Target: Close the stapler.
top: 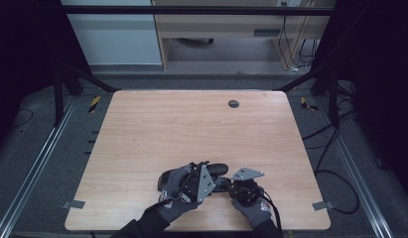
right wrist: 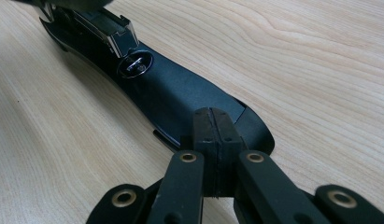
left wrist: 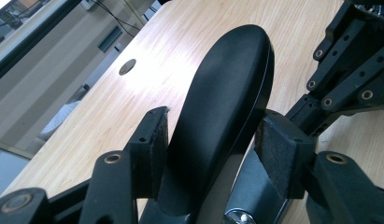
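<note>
A black stapler [top: 219,169] lies near the table's front edge between both gloved hands. In the left gripper view its raised top arm [left wrist: 227,79] stands between the jaws of my left gripper [left wrist: 210,140]. The right pad [left wrist: 278,154] sits at the arm's edge and the left pad [left wrist: 157,140] stands a sliver off it. My right gripper [right wrist: 212,126] is shut, and its joined tips rest on the front end of the stapler's base [right wrist: 180,93]. The round metal anvil [right wrist: 135,64] and the steel magazine [right wrist: 103,25] above it show farther along. The right gripper's body [left wrist: 353,70] is at the upper right of the left gripper view.
The wooden table [top: 191,124] is bare apart from a round cable hole [top: 234,103] at the back right. Metal clamps [top: 72,204] sit on its front corners. Rails and cables lie on the floor on both sides.
</note>
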Demonstrator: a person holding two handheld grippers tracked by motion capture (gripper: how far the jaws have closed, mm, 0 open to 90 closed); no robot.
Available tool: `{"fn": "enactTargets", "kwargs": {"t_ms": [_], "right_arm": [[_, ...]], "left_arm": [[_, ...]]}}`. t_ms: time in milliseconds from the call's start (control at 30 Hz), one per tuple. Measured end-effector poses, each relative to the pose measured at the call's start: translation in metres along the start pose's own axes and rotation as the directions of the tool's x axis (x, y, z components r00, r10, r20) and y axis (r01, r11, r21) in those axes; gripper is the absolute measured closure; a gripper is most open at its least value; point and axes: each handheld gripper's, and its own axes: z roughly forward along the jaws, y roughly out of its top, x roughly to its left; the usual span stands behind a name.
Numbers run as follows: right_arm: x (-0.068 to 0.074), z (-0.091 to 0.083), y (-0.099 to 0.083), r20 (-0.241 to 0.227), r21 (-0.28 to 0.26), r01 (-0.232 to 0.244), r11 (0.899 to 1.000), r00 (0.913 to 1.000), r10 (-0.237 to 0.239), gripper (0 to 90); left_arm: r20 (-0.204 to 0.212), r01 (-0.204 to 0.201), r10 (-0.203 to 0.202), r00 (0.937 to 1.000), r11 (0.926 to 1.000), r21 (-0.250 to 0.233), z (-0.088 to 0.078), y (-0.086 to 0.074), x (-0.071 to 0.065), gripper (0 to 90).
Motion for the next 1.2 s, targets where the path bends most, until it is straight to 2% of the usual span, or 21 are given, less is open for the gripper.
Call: {"fn": "enactTargets", "kwargs": {"t_ms": [1200], "right_arm": [[0.0,0.001,-0.001,-0.008,-0.01,-0.003,1.0,1.0,0.003,90.0]], "left_arm": [[0.021,-0.045,0.045,0.9988,0.9986,0.028,0.01,-0.004,-0.011,43.1]]}}
